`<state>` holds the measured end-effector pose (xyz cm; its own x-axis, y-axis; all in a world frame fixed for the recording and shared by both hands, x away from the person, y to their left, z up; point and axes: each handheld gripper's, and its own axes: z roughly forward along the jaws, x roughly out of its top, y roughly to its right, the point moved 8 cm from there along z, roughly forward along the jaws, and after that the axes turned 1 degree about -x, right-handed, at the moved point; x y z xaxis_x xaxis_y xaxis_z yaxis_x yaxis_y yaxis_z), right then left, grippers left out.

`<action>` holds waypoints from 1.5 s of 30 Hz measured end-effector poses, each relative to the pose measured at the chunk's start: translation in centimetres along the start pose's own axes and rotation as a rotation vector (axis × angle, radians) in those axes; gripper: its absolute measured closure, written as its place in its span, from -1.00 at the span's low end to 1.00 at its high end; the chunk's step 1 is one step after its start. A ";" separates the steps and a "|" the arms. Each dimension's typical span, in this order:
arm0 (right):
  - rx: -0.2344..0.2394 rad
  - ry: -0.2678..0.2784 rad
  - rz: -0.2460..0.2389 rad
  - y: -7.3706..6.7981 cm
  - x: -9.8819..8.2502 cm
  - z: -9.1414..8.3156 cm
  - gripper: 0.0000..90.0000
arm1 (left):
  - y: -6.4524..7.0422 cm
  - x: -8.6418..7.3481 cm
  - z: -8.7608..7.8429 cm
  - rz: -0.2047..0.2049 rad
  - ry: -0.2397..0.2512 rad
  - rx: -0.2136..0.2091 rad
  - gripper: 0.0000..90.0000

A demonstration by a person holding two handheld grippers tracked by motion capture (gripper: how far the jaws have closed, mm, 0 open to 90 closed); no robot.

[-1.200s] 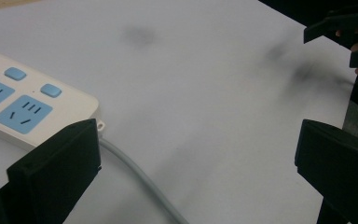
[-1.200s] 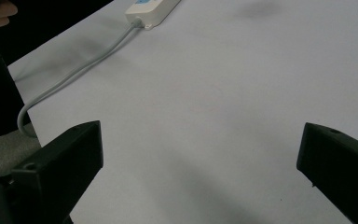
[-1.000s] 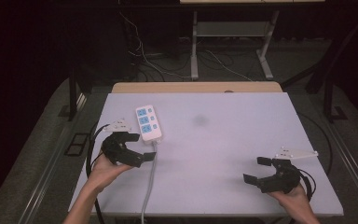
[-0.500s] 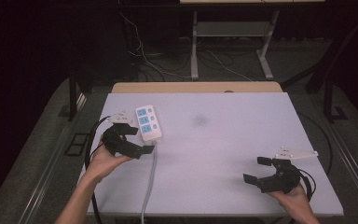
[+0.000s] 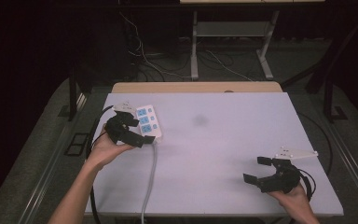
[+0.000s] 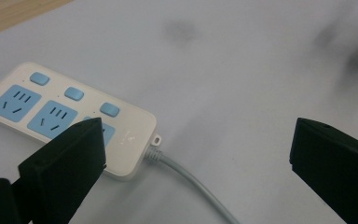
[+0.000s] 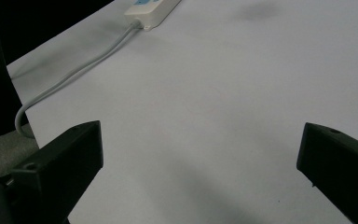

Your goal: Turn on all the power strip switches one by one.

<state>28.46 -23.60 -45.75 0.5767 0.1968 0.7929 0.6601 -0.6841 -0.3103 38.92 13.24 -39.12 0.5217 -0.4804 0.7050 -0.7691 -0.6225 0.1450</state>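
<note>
The white plastic power strip with blue sockets (image 6: 70,114) lies just ahead of the left gripper (image 5: 129,130), near its one jaw, jaws spread wide. Since a second ago this gripper has moved closer over the strip's grey cable (image 5: 150,179) end, probably to grasp it. Farther off, the right gripper (image 5: 271,173) rests open on the white table (image 5: 223,140).

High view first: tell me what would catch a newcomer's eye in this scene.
The white power strip with blue sockets stands out at the table's far left, its grey cable trailing off the near edge. The left gripper hovers right at it with jaws wide open; in the left gripper view one jaw overlaps the strip's cable end. The right gripper sits open at the near right of the white table, with nothing near it.
</note>
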 end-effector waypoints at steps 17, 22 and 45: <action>-0.004 0.003 0.006 0.2 0.0 -0.1 -0.99 | -2.3 1.1 1.5 -0.009 -0.030 0.004 -0.70; -0.004 0.004 0.004 0.2 0.0 -0.1 -0.99 | -3.1 1.4 1.9 -0.020 -0.032 0.017 -0.55; 0.000 -0.005 0.010 0.3 -0.2 -0.1 -0.99 | -5.3 1.3 5.4 -0.079 -0.026 -0.009 0.42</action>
<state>28.51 -23.91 -45.97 0.5855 0.1939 0.7872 0.6547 -0.6858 -0.3180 45.64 12.55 -42.68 0.5899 -0.4461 0.6730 -0.7286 -0.6534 0.2055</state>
